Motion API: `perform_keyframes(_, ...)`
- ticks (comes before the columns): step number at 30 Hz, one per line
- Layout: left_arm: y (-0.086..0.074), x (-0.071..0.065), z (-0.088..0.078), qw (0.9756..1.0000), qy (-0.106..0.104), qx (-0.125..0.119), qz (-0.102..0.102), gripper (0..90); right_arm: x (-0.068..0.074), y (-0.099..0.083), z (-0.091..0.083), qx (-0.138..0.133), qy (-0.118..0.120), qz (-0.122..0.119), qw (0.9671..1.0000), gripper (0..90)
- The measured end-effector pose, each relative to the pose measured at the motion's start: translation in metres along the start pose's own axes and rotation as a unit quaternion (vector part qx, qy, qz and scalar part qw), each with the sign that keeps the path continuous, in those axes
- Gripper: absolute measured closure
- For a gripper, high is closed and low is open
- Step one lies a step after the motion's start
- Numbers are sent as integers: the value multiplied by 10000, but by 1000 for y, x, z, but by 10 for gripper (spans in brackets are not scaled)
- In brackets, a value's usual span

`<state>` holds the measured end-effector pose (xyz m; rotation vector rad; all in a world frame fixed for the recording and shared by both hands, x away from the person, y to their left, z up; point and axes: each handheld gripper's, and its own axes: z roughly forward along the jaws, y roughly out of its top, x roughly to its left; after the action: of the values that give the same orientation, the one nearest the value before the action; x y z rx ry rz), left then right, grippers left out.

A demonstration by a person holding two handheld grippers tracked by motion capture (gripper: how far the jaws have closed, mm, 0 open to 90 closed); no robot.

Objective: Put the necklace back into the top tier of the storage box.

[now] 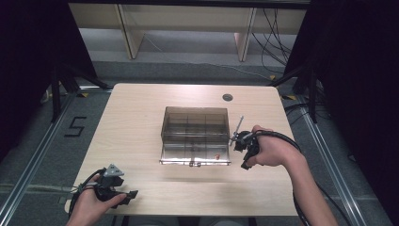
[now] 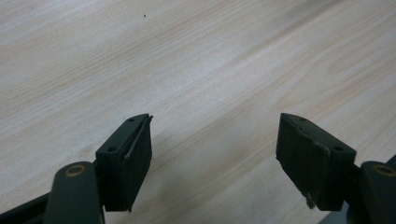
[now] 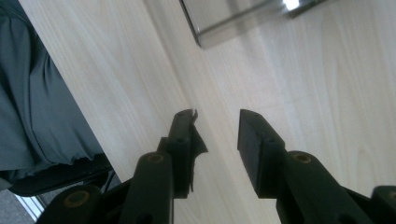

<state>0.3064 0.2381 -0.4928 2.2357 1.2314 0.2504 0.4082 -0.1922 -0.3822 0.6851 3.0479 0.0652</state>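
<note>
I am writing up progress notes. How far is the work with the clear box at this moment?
Done: the clear compartment box sits mid-table, apparently closed, a small red item inside. In hand: nothing; the right gripper is beside the box, jaws open and empty. The left gripper rests open near the table edge. What is left cannot be told.

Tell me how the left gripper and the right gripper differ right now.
The left gripper lies at the table's near edge, far from the clear box; the right gripper is beside that box. The left's fingers gape wider than the right's fingers. Both are open and empty.
</note>
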Motion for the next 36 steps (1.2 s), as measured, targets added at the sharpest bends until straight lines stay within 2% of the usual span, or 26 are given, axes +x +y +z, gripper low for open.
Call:
perform_keyframes(6,1,-1,-1,10000,4,6,-4,268,-3,-18,15,53,81,252,9996,657)
perform_keyframes(7,1,0,-2,10000,-29,26,72,268,-3,-22,18,36,125,300,9995,653)
perform_keyframes(9,1,0,-1,10000,-71,8,4,267,-4,-29,25,10,120,345,9993,638)
perform_keyframes(10,1,0,-1,10000,26,-20,-24,267,-2,-32,27,22,33,540,9985,634)
perform_keyframes(11,1,0,-1,10000,5,-32,-7,267,-3,-35,30,-45,51,444,9990,630)
perform_keyframes(13,1,0,-2,10000,-10,-31,21,267,-4,-41,35,-19,113,517,9986,625)
perform_keyframes(14,1,0,-2,10000,-7,-27,14,267,-2,-44,36,-13,96,630,9980,624)
perform_keyframes(15,1,0,-2,10000,11,-27,33,267,-4,-46,39,-54,134,574,9982,622)
perform_keyframes(18,1,-1,0,10000,20,-2,1,267,-4,-53,46,-58,117,671,9977,613)
perform_keyframes(19,1,0,-1,10000,-73,36,27,267,-3,-55,49,-9,96,739,9972,605)
perform_keyframes(20,1,-1,0,10000,-42,-16,12,267,-4,-57,52,-39,88,752,9971,595)
perform_keyframes(21,1,0,-1,10000,-29,49,75,267,-4,-60,54,-101,109,744,9971,592)
perform_keyframes(22,1,0,1,10000,-38,32,-7,267,-4,-62,56,-114,113,822,9965,591)
perform_keyframes(23,1,0,1,10000,-35,34,6,267,-5,-64,59,-77,118,756,9970,591)
perform_keyframes(24,1,0,0,10000,-24,34,27,267,-4,-65,60,-32,110,863,9962,591)
perform_keyframes(25,2,1,0,10000,-19,33,56,267,-5,-67,61,-99,102,849,9963,593)
perform_keyframes(26,2,1,0,9999,-118,38,23,267,-8,-69,62,-199,44,732,9971,593)
perform_keyframes(27,2,0,-1,9999,-123,22,58,267,-7,-70,62,-179,52,950,9953,589)
perform_keyframes(28,1,0,-2,9999,-123,43,101,266,-9,-70,62,-168,40,792,9967,588)
perform_keyframes(31,0,-1,-3,9999,-114,-44,74,266,-8,-71,64,-197,-3,900,9957,584)
perform_keyframes(32,0,-1,-3,9999,-120,-38,81,266,-10,-71,66,-265,46,742,9969,583)
perform_keyframes(33,0,-1,-3,9999,-132,-15,77,266,-9,-71,67,-193,3,831,9964,577)
perform_keyframes(34,0,-1,-2,9999,-129,-47,37,266,-9,-71,68,-199,55,806,9965,572)
perform_keyframes(35,0,-1,-2,9999,-131,-45,35,266,-8,-72,69,-205,-5,885,9959,570)
perform_keyframes(36,0,-1,-2,9999,-135,-34,40,266,-4,-71,68,-181,76,1046,9943,569)
